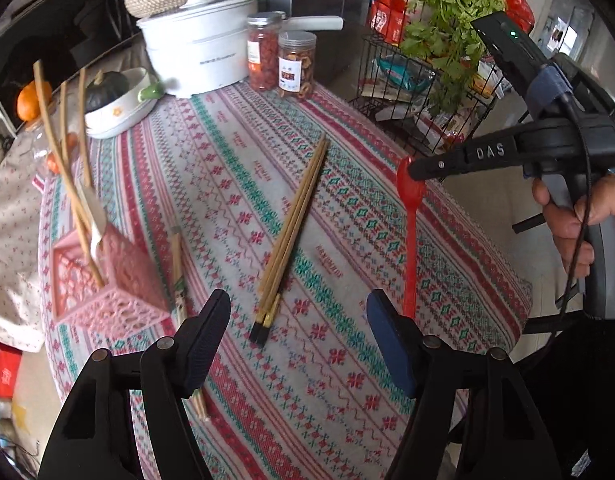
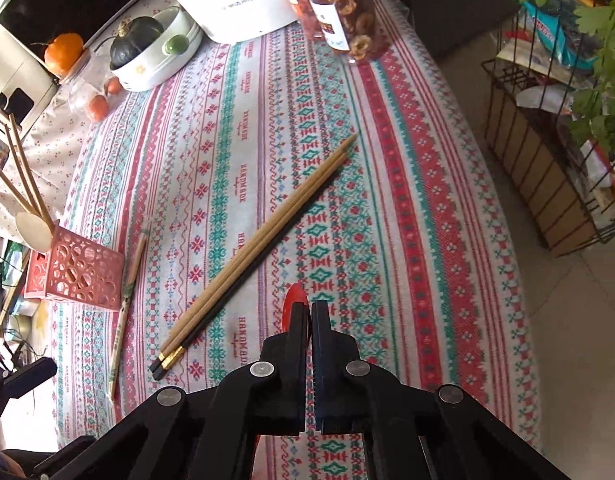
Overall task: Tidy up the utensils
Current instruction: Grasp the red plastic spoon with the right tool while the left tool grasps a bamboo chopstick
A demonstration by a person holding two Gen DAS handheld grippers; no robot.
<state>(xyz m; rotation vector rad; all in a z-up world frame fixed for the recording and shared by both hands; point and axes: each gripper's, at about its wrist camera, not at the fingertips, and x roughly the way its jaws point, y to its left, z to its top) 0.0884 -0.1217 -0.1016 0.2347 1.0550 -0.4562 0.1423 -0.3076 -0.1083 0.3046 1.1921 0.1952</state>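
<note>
1. Spoon first: the right hand-held gripper (image 2: 309,306) is pinched tight on the bowl end of the long red plastic spoon (image 1: 410,236), which hangs handle-down above the patterned cloth on the bench (image 1: 243,184), near its right edge.
2. The left hand-held gripper (image 1: 297,320) is spread, with nothing between its fingers, hovering over the butt ends of the bundle of bamboo chopsticks with black tips (image 1: 293,228).
3. My guess at the step: carry the spoon over to the pink perforated plastic utensil holder (image 1: 107,280) at the left side of the bench. It already has a few bamboo sticks and a pale spoon in it.
4. To do it well, I'd go in handle-first and aim for the open gap beside those sticks, since the spoon dangles and could swing or catch the rim. The holder looks light, so a bump could tip it.
5. View differences: the left wrist camera shows the whole spoon and the person's hand (image 1: 579,220) on the right grip. The right wrist camera only shows a bit of red peeking past its shut fingers, but gives a cleaner look at the single wrapped chopstick pair (image 2: 127,300) lying just beside the holder.
</note>
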